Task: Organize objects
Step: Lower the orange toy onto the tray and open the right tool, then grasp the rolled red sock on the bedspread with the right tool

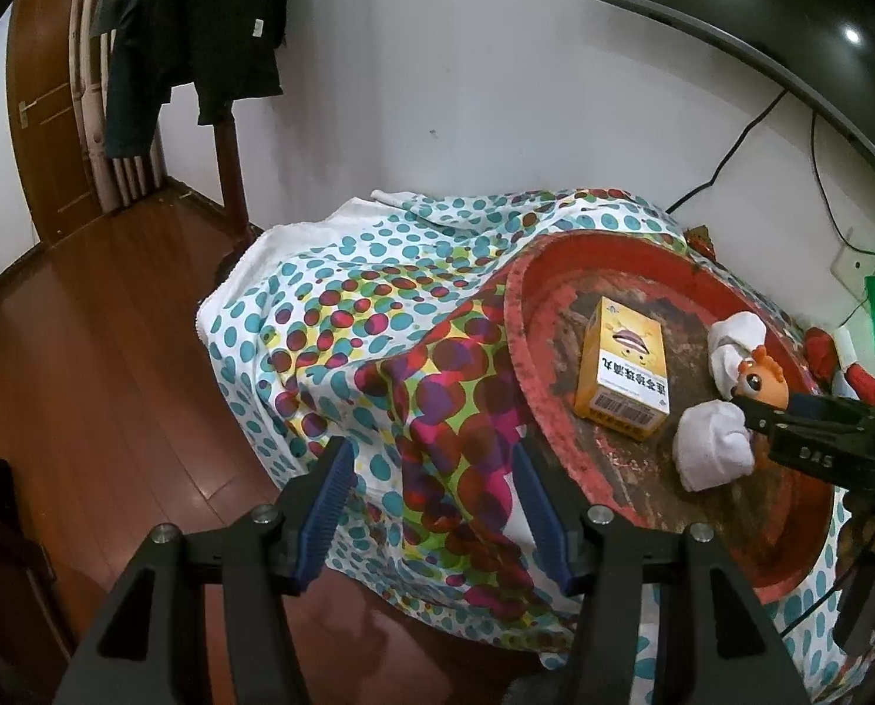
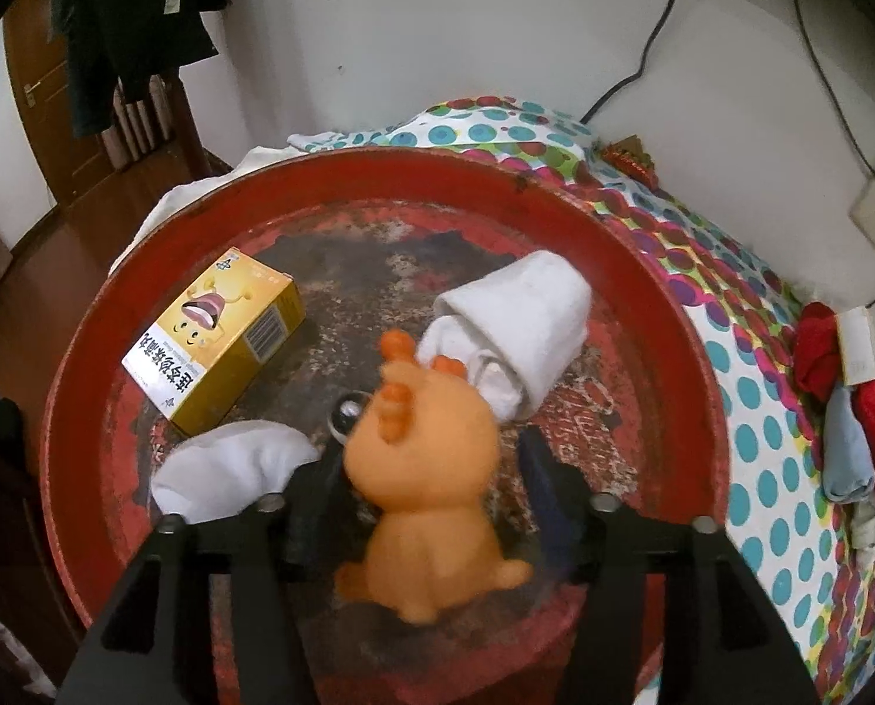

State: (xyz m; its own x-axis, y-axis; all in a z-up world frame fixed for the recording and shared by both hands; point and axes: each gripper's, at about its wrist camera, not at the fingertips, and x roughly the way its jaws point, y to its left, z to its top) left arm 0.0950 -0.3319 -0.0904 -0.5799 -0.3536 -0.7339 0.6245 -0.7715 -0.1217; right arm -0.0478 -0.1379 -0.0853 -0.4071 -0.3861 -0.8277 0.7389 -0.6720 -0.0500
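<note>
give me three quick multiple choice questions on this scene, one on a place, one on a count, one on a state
1. Where does the yellow box lie?
A. in the red tray
B. on the floor
C. on the dotted cloth

2. How many white sock rolls lie in the tray?
A. one
B. two
C. four

3. How does the left gripper stand?
A. shut on the box
B. shut on a sock
C. open, holding nothing

Answers:
1. A, the box rests on the tray's worn bottom.
2. B, one roll lies behind the orange toy and one near the box.
3. C, its blue pads stand apart over the cloth with nothing between them.
</note>
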